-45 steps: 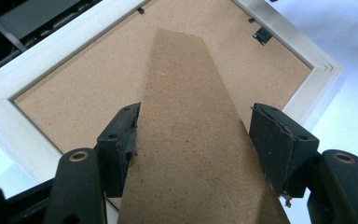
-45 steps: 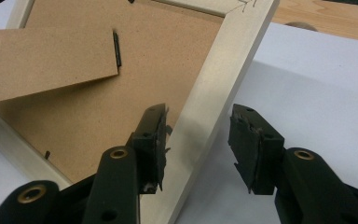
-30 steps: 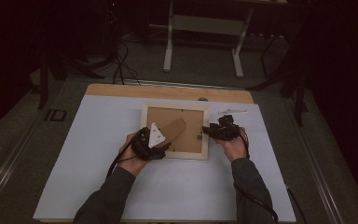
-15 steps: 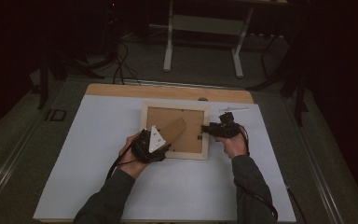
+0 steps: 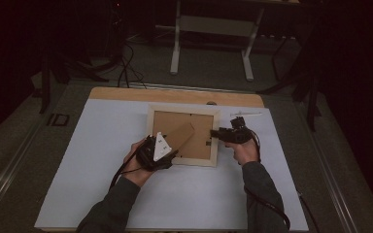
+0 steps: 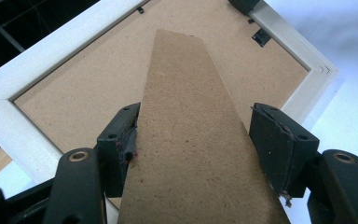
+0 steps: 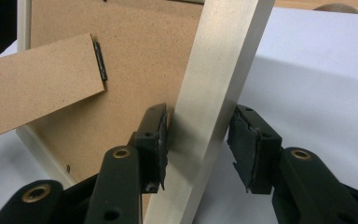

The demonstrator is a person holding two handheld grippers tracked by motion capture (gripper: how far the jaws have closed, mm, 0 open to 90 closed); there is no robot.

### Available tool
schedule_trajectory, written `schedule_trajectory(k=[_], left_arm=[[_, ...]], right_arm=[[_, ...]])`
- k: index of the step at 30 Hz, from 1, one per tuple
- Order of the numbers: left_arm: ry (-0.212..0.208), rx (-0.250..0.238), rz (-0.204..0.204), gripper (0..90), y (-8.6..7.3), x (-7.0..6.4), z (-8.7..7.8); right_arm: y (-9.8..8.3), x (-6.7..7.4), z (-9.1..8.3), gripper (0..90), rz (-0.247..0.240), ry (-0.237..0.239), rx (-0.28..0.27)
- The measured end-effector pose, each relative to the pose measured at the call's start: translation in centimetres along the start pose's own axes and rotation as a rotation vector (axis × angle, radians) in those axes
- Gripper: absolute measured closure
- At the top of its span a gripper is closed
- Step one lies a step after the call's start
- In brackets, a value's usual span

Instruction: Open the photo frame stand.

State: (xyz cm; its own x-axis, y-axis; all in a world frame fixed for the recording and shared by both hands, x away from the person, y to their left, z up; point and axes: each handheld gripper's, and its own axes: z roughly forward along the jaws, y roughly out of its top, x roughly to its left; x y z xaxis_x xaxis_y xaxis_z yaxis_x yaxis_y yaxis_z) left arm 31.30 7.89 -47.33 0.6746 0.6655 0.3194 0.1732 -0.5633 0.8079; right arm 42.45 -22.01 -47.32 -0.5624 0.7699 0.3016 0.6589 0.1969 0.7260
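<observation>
The picture frame (image 5: 183,135) lies face down mid-tabletop (image 5: 97,145). Its cardboard stand (image 6: 191,140) runs lengthwise between the left gripper (image 5: 156,151) fingers (image 6: 116,140), apparently clenched on it. The right gripper (image 5: 226,135) fingers (image 7: 154,144), just closing, straddle the frame's right rail without gripping it.

Pale frame (image 5: 183,108); brown backing board (image 5: 200,127)

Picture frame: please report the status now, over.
Left tongs straddle the easel stand, one pad touching. Right tongs straddle the frame rail, right pad apart. Picture frame face down. Nothing in the way.
</observation>
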Motion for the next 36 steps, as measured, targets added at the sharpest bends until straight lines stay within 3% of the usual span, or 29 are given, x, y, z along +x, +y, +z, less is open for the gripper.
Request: schedule_trajectory(k=[7, 14, 20, 24, 27, 36], left_arm=[[-0.025, -0.006, -0.03, 37.1, -0.1, 0.4, 0.0], [-0.067, 0.019, -0.088, 37.3, -0.3, 1.0, 0.3], [-0.118, 0.029, -0.178, 39.8, -0.4, 1.5, 0.4], [-0.201, 0.005, -0.289, 43.5, -0.5, 2.5, 0.2], [-0.239, 0.002, -0.356, 49.5, -0.7, 3.3, 0.1], [-0.273, 0.043, -0.408, 57.6, -0.9, 3.9, 0.2]], right_arm=[[-0.3, 0.2, -0.1, 58.3, 0.017, -0.005, -0.017], [-0.6, 0.3, -0.2, 58.8, 0.032, -0.011, -0.041], [-0.8, 0.4, -0.3, 58.9, 0.029, -0.013, -0.053], [-0.9, 0.4, -0.3, 59.0, 0.026, -0.015, -0.059], [-0.9, 0.5, -0.4, 58.9, 0.023, -0.016, -0.062], [-0.9, 0.7, -0.5, 59.0, 0.008, -0.022, -0.067]])
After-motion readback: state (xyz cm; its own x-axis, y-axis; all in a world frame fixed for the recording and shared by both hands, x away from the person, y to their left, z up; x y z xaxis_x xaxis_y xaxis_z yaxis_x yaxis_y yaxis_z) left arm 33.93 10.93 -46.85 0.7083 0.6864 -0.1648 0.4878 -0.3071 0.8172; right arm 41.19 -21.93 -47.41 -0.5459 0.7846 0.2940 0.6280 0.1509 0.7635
